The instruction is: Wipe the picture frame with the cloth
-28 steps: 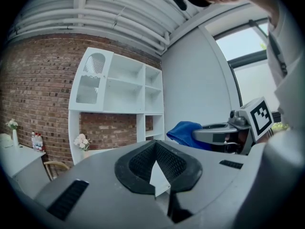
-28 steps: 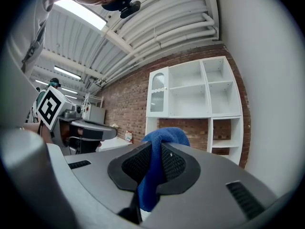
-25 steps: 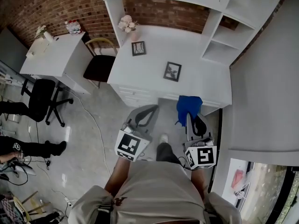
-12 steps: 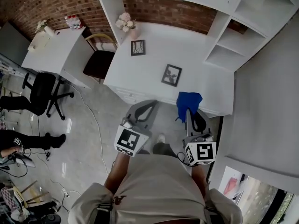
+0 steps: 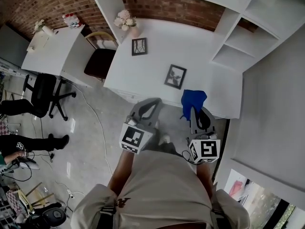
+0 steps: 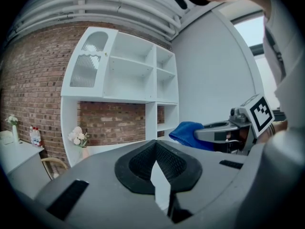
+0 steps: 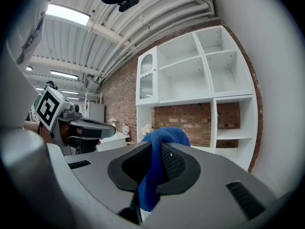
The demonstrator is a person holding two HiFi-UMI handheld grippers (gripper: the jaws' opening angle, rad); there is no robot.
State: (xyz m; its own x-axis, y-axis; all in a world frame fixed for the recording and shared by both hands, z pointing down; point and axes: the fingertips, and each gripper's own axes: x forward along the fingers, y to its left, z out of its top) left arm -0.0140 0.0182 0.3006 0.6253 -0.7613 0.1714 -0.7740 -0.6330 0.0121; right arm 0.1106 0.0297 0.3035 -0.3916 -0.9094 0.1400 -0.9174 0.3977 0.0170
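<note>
My right claw (image 5: 194, 111) is clamped on a crumpled blue cloth (image 5: 193, 99) over the front edge of the white desk (image 5: 157, 61). My left claw (image 5: 153, 102) is closed with nothing in it, at the same edge. The black rectangular picture frame (image 5: 175, 76) sits near the front edge, apart from the cloth.

The head view looks steeply down from above the person onto the white desk (image 5: 157, 56), with the left gripper (image 5: 151, 104) and the right gripper (image 5: 194, 109) close below. Each gripper view sits low behind its own jaws, facing roughly level toward the brick wall (image 6: 109, 120) and the white shelving (image 7: 200, 75), which all three views share; each also catches the other gripper at its side
</note>
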